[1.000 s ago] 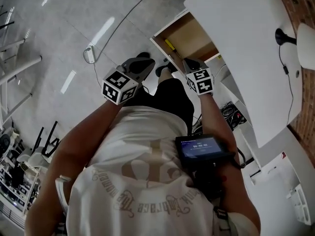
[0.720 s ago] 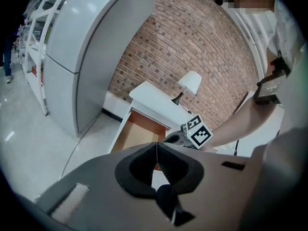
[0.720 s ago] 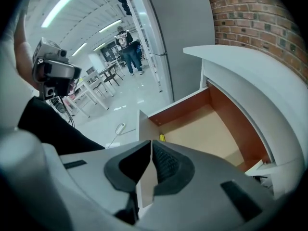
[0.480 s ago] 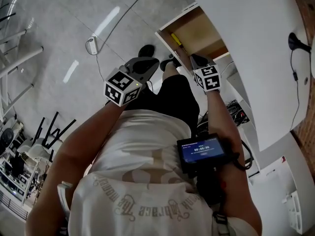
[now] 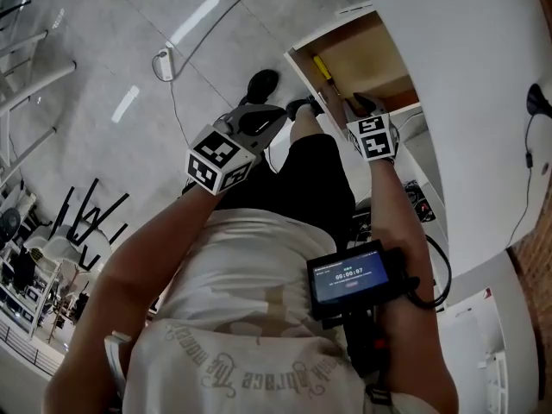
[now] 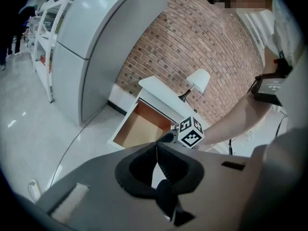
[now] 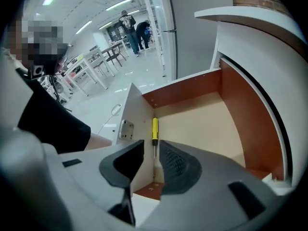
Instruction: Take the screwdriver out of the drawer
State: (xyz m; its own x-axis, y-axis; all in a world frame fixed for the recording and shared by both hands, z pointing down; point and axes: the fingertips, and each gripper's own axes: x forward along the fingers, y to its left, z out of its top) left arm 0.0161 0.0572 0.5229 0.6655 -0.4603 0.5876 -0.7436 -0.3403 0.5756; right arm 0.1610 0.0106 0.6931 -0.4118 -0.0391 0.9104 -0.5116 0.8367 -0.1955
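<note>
Right gripper [image 7: 151, 149] is held spread at the near wall of the open wooden drawer [image 7: 185, 94], with the yellow-handled screwdriver [image 7: 155, 129] lying just ahead of it. Left gripper [image 6: 157, 150] is pressed together, empty.

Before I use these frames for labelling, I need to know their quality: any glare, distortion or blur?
Head view: light streaks glare on the glossy floor, otherwise sharp. Left gripper view: heavy fisheye, dark corners, the brick wall bowed. Right gripper view: same fisheye, yet the yellow screwdriver in the drawer reads crisp; a mosaic patch upper left.
</note>
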